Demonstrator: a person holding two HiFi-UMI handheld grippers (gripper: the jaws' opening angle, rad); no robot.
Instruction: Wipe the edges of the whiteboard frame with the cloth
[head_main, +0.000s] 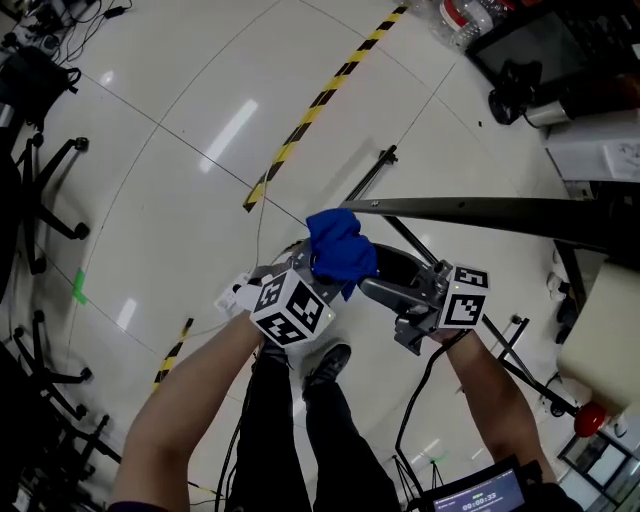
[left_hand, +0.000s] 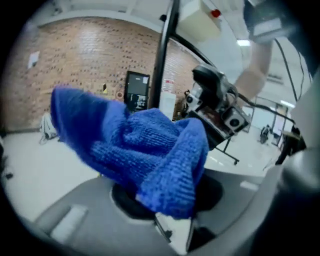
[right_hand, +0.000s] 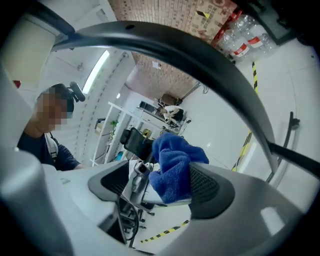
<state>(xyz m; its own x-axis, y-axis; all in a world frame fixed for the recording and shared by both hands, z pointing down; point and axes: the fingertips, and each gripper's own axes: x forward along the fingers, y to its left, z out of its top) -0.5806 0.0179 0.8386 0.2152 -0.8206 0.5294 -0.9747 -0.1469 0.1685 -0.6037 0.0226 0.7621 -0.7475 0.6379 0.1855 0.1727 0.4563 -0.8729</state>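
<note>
Glossy floor (head_main: 180, 150) below: my left tongs (head_main: 320, 272) pinch the cloth (head_main: 338, 248), right tongs (head_main: 378, 290) gape wide beside it; this shallow grip could drop it.

A bunched blue cloth (head_main: 338, 248) sits at the front of the left gripper (head_main: 318, 275), right by the near end of the whiteboard frame (head_main: 480, 212), whose dark top rail runs off to the right. The right gripper (head_main: 378, 285) reaches in from the other side, its tip just beside the cloth, above the person's dark shoes (head_main: 330, 362). Beneath it all is a glossy pale floor (head_main: 180, 150) crossed by yellow-and-black hazard tape (head_main: 320, 100), with black chair bases (head_main: 50, 200) off to the left.
</note>
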